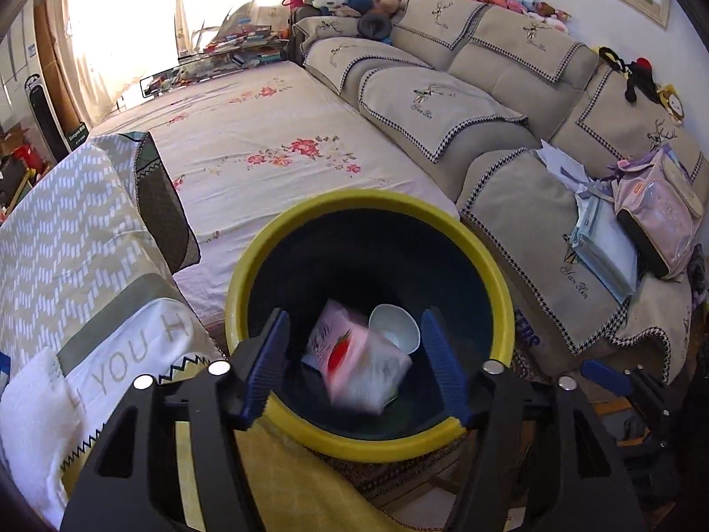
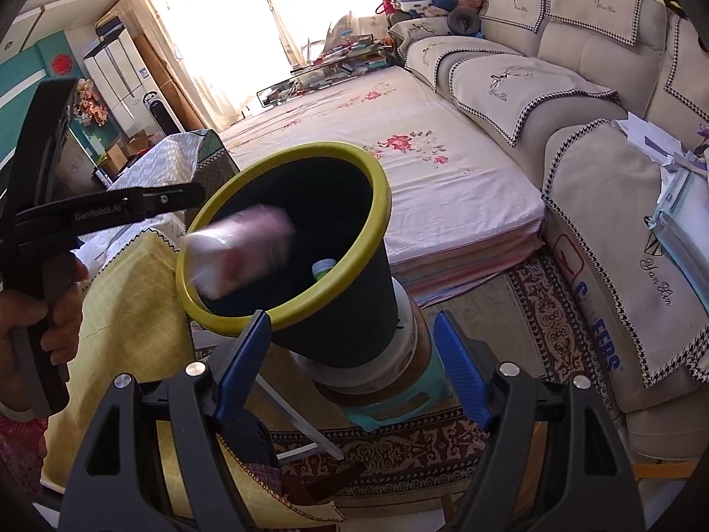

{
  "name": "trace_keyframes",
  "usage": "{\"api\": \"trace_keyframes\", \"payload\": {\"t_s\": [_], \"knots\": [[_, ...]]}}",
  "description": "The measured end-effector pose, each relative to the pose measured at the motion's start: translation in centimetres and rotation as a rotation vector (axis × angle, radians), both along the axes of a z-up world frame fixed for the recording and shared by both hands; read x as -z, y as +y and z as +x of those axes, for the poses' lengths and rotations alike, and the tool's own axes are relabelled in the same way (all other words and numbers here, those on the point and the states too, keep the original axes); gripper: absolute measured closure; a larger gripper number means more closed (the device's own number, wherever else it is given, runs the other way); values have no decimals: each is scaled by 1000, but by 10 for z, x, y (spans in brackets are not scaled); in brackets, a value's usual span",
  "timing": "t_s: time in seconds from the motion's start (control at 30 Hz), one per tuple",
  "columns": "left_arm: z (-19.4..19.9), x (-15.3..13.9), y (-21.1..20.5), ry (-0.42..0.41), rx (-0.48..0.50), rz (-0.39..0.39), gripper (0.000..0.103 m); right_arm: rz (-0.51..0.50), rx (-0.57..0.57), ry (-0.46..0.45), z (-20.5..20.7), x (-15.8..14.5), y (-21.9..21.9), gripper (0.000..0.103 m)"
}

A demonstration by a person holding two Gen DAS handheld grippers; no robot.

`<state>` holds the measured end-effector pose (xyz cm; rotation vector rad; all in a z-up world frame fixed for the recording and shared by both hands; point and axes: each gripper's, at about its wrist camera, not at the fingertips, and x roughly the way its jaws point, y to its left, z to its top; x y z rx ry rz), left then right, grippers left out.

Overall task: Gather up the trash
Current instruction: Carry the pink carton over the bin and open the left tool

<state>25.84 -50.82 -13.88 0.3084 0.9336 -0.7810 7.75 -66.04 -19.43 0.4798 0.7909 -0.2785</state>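
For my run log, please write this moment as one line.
left gripper: open, over bin | pink packet: blurred, inside trash bin mouth | right gripper: open, empty

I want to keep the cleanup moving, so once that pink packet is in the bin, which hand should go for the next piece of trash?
Probably right. The right gripper is open and empty beside the bin. The left gripper hangs open over the bin's mouth, with the blurred pink packet below it.
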Motion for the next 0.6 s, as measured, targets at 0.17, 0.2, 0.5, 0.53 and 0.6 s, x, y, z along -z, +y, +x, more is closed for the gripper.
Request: {"api": "trace_keyframes", "payload": {"t_s": [0.17, 0.2, 0.5, 0.53, 0.6], "knots": [[-27, -31, 36, -75, -34, -49, 30, 4, -10, 1, 1, 1, 7, 31], [-33, -38, 46, -87, -45, -62, 27, 5, -16, -1, 2, 1, 8, 31], [-88, -95, 176, -213, -184, -154, 13, -27, -124, -21, 20, -14, 52, 31], [-93, -100, 194, -226, -214, -160, 12, -31, -139, -24, 23, -17, 59, 30], [-99, -108, 225, -246, -259, -169, 11, -38, -175, -31, 30, -21, 75, 29]]}}
